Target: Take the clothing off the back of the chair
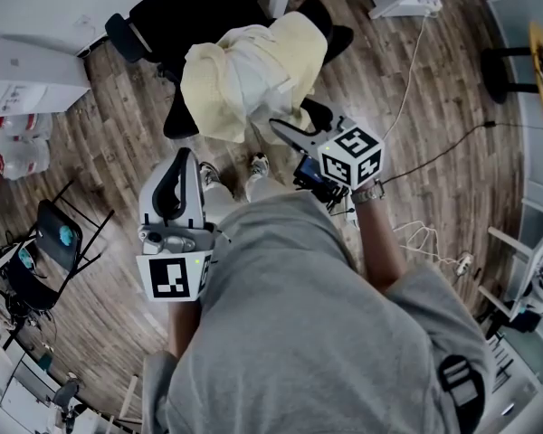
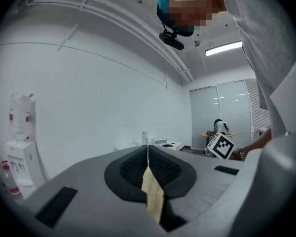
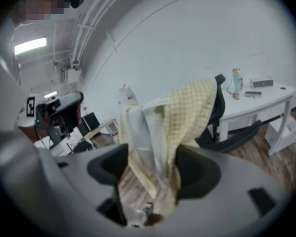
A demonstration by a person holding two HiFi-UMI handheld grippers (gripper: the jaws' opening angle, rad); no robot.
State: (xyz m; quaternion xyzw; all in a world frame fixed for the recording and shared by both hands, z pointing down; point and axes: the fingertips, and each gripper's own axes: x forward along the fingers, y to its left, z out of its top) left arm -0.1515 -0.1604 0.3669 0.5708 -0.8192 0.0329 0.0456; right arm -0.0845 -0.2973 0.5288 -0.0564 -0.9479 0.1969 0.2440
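Grey-shirted person (image 1: pixel 299 333) fills the bottom of the head view. Past the claws, a black office chair (image 1: pixel 190 7) has a pale yellow checked shirt (image 1: pixel 253 70) draped over its back, long axis hanging floorward. Right gripper (image 3: pixel 150 179) reaches forward, jaws apart around its lower folds. Left gripper (image 2: pixel 148 157), tilted upward by the hip, is pinched tight on a yellow sliver of it.

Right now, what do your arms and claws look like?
The left claw and right claw are grey with black pads. Each carries a white cube printed with black square patterns. I wear a grey short-sleeved shirt and a watch on my right wrist.
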